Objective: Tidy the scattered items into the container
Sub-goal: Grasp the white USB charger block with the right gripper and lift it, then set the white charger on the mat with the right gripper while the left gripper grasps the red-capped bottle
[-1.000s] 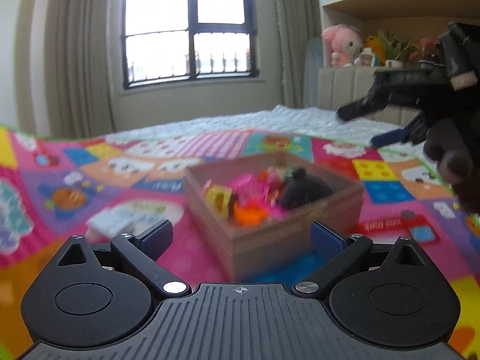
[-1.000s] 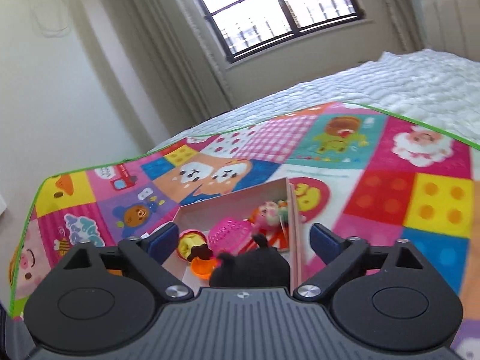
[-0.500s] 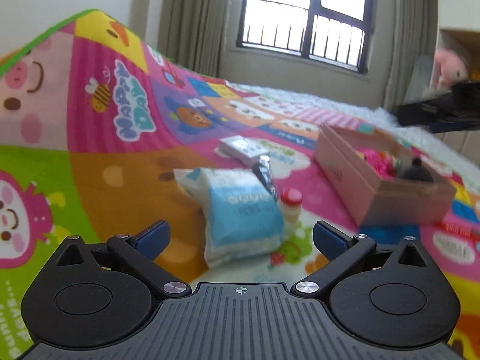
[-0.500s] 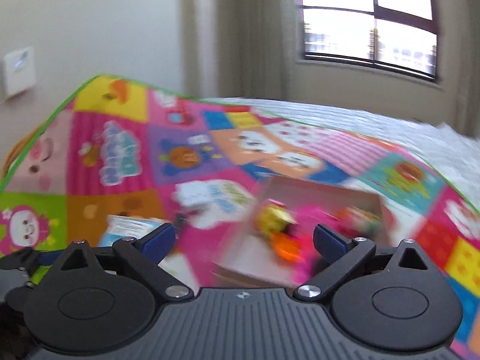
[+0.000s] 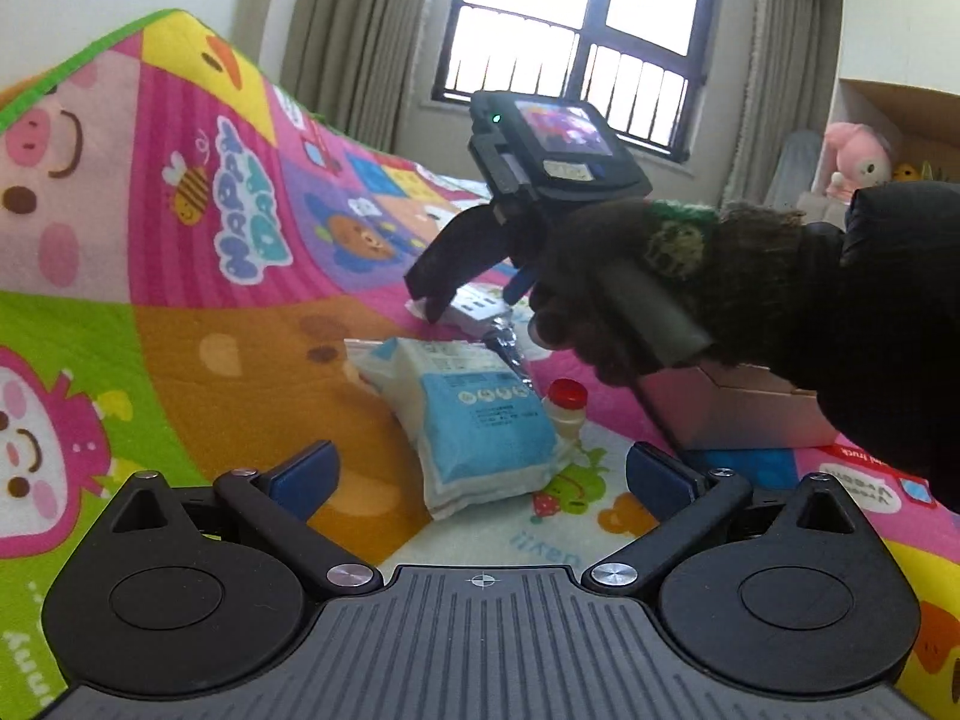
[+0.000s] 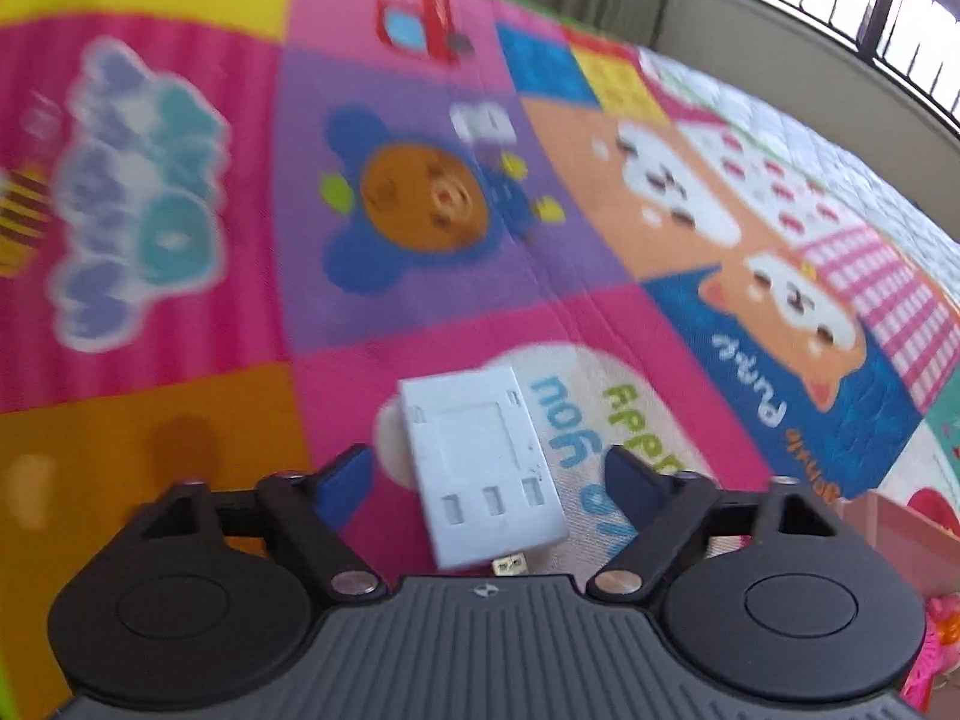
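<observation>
Right wrist view: the white hub point(image 6: 480, 462) is seen flat on the mat point(image 6: 180, 192) between the spread fingers of the right gripper point(image 6: 489, 480), long axis running roughly forward, while the open, empty left gripper point(image 5: 480, 474) is held farther off.

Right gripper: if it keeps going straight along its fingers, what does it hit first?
Probably the white USB hub: it lies on the play mat between the open fingers of the right gripper, just ahead of them. Exact depth is unclear through the fisheye.
</observation>
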The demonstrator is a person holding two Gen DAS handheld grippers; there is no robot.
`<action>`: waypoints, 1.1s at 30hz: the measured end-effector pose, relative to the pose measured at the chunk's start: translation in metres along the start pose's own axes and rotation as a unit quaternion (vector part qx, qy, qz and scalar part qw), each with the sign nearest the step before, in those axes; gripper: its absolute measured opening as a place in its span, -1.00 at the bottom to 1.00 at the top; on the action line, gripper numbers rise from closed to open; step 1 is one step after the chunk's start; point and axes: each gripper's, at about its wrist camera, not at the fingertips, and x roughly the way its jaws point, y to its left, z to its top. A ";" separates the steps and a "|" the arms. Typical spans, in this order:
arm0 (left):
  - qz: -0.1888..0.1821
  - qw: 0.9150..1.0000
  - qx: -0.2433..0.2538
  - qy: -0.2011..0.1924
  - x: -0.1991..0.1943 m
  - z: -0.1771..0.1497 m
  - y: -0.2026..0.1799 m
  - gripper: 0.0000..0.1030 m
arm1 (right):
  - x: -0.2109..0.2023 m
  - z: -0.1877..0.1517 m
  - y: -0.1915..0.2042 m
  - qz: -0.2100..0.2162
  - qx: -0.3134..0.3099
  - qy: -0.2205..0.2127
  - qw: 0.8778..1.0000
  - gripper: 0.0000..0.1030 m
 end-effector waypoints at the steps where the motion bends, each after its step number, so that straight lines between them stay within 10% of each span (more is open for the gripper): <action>1: 0.001 1.000 -0.002 0.003 0.002 -0.001 0.001 1.00 | 0.000 -0.002 -0.003 0.008 0.009 0.000 1.000 0.11; 8: 0.019 1.000 0.003 0.017 0.010 -0.003 -0.006 1.00 | -0.112 -0.036 -0.032 0.082 0.032 -0.080 0.993 -0.06; 15: -0.016 0.998 0.052 0.009 0.012 -0.002 -0.044 1.00 | -0.246 -0.153 -0.096 0.112 0.083 -0.124 0.982 -0.06; 18: -0.022 0.996 0.089 0.002 0.021 -0.002 -0.066 1.00 | -0.262 -0.214 -0.118 0.093 0.114 -0.105 0.983 -0.05; 21: 0.002 0.991 0.131 0.002 0.033 0.000 -0.085 1.00 | -0.268 -0.266 -0.125 0.028 0.120 -0.099 0.987 0.55; 25: 0.033 0.988 0.152 -0.001 0.051 0.008 -0.094 0.91 | -0.267 -0.315 -0.133 -0.016 0.150 -0.095 0.984 0.73; 33: 0.056 0.986 0.154 0.027 0.084 0.021 -0.086 0.11 | -0.256 -0.367 -0.132 -0.039 0.205 -0.095 0.973 1.00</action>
